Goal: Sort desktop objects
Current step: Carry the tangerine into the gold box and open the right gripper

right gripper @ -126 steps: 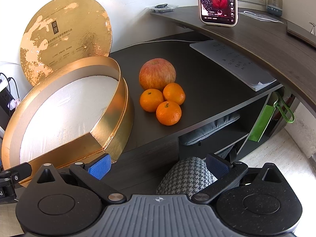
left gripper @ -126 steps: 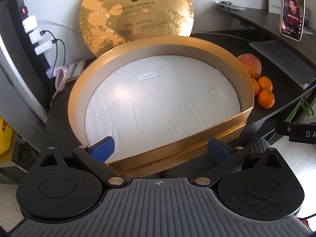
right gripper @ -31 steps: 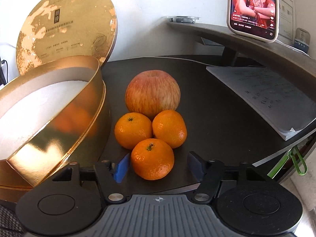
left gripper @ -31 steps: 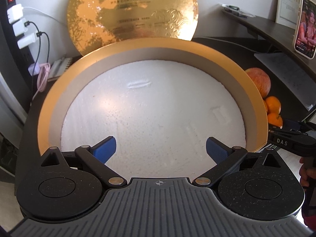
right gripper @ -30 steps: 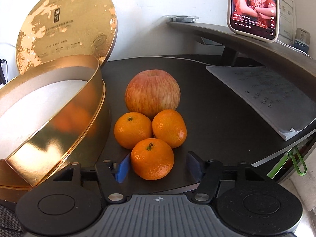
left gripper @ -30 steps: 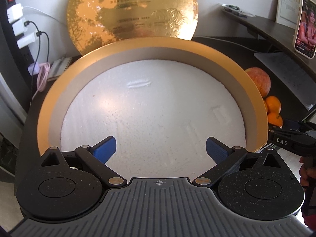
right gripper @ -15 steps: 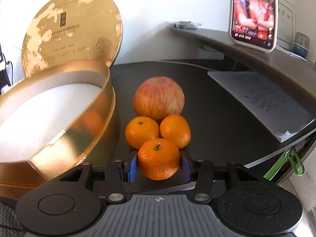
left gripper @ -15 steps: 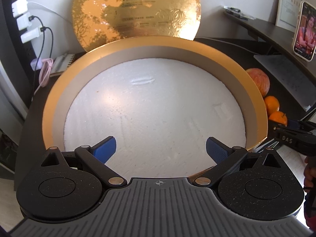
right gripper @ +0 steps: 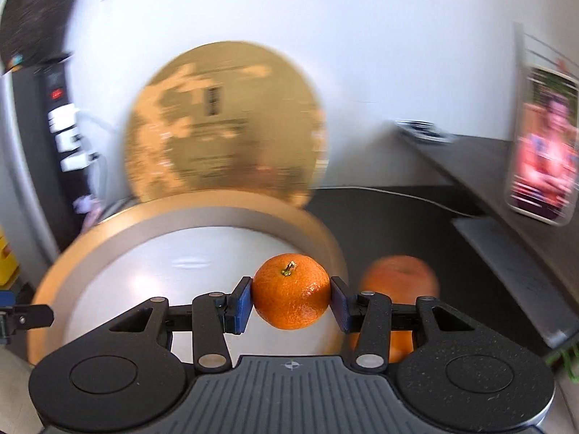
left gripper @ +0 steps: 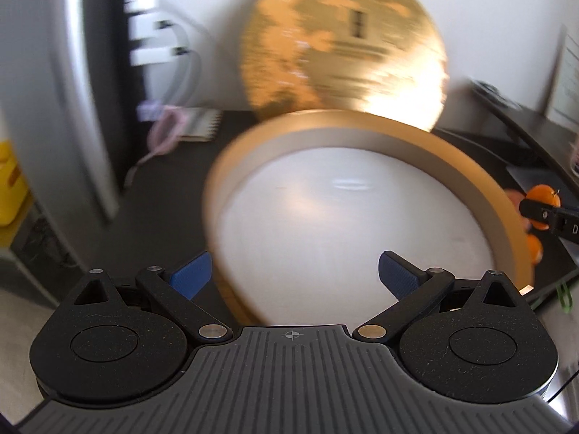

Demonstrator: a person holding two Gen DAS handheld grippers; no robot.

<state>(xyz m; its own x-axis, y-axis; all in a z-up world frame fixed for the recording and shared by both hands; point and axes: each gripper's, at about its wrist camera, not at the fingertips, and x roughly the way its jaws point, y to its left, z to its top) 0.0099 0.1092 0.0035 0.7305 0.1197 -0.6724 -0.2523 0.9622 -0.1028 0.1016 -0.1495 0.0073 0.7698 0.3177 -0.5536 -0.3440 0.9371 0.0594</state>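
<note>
The right gripper (right gripper: 291, 298) grips a mandarin (right gripper: 291, 291) clear of the desk, over the right rim of the gold box (right gripper: 325, 231); its white floor lies leftward. The left gripper (left gripper: 291, 271) gapes unladen at the box's near edge.

i'm looking at a home office or study corner: a dark curved tabletop (right gripper: 391, 217) against a white wall (right gripper: 325, 36), a raised shelf (right gripper: 481, 170) with a phone (right gripper: 539, 148) propped on it playing video, a power strip (left gripper: 144, 25) full of white chargers on the left, a sheet of paper (right gripper: 514, 264) lying flat, and a framed document (left gripper: 568, 79) at far right.
</note>
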